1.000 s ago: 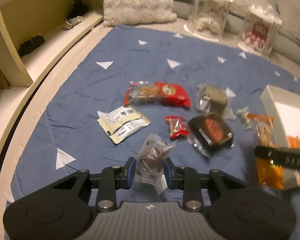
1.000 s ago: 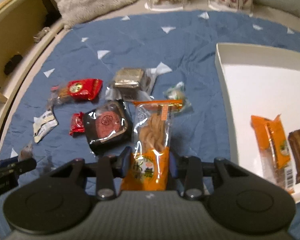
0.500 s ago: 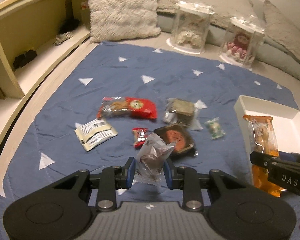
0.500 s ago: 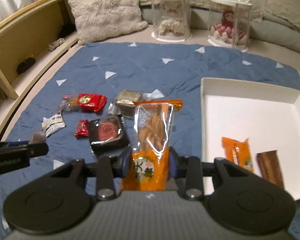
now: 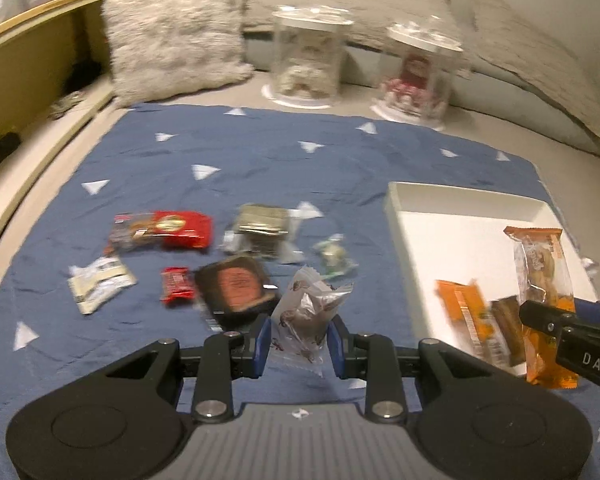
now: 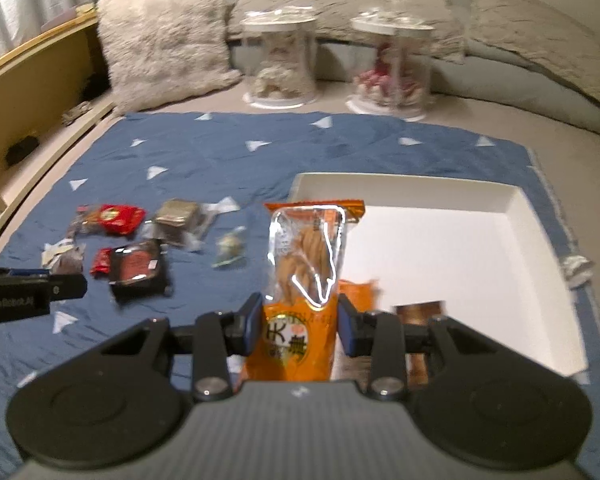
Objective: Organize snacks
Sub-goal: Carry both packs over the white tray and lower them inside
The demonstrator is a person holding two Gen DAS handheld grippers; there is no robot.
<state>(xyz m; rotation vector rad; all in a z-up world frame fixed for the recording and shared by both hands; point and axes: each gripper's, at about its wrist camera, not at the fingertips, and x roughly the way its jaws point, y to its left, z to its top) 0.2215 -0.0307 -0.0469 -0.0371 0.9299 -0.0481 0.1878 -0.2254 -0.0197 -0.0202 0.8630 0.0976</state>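
My left gripper (image 5: 299, 336) is shut on a clear packet with a dark snack (image 5: 306, 312), held above the blue mat. My right gripper (image 6: 299, 322) is shut on a tall orange twist-biscuit packet (image 6: 306, 264), held over the near left corner of the white tray (image 6: 452, 192). That packet also shows at the right of the left wrist view (image 5: 544, 280). In the tray lie an orange bar (image 5: 468, 320) and a brown bar (image 5: 508, 328). On the mat lie a red packet (image 5: 164, 230), a small red candy (image 5: 176, 286), a black round-cake packet (image 5: 236, 288), a white sachet (image 5: 100, 282), a grey-brown packet (image 5: 262, 224) and a small green candy (image 5: 332, 256).
A blue mat with white triangles (image 5: 260, 156) covers the bed. A fluffy pillow (image 5: 172, 36) and two clear doll cases (image 5: 306, 62) (image 5: 416, 76) stand at the back. A wooden shelf (image 5: 20, 92) runs along the left.
Both grippers have lifted and moved right with their packets. The orange packet now hangs over the tray's near left corner, and the tray sits closer in both views.
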